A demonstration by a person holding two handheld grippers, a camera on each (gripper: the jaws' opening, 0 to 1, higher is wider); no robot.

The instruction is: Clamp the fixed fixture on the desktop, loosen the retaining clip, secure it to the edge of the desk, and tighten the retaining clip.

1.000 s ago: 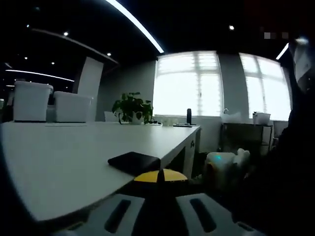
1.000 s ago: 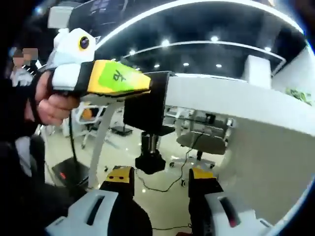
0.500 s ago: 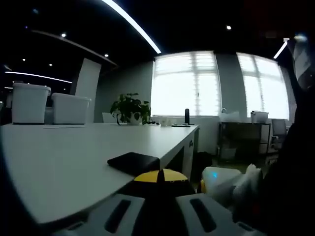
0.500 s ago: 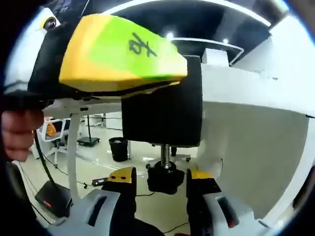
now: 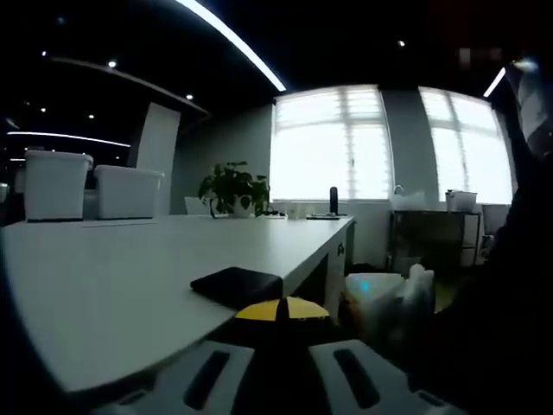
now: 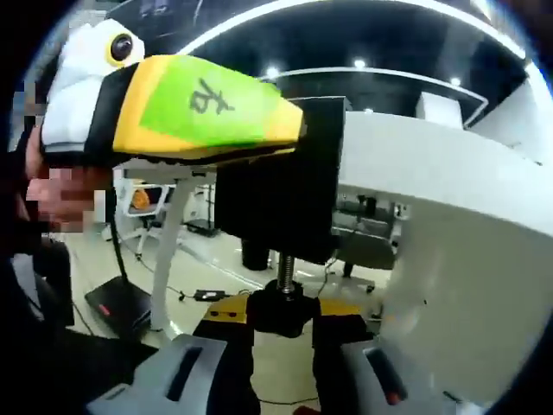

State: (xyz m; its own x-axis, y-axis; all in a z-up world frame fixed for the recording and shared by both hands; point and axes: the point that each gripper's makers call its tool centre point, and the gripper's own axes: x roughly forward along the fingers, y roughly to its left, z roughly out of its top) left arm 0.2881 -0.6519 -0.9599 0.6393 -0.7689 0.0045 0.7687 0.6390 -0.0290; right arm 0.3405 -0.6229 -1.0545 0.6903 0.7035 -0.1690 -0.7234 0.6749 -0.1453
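Fixture (image 6: 281, 203): black block clamp, threaded screw and knob (image 6: 278, 309) beneath, on desk (image 5: 112, 277) edge. Left gripper (image 5: 278, 311) pinches its top; right gripper (image 6: 281, 316) pinches the knob. Underside hidden.

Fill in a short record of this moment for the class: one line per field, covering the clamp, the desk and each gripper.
clamp: black clamp set on the edge of the white desk, top pad lying on the desktop
screw knob: black knob below the clamp, on a threaded rod
left gripper: left gripper, yellow-tipped jaws shut on the clamp
right gripper: right gripper, jaws shut on the knob from below
background: potted plant at the desk's far end
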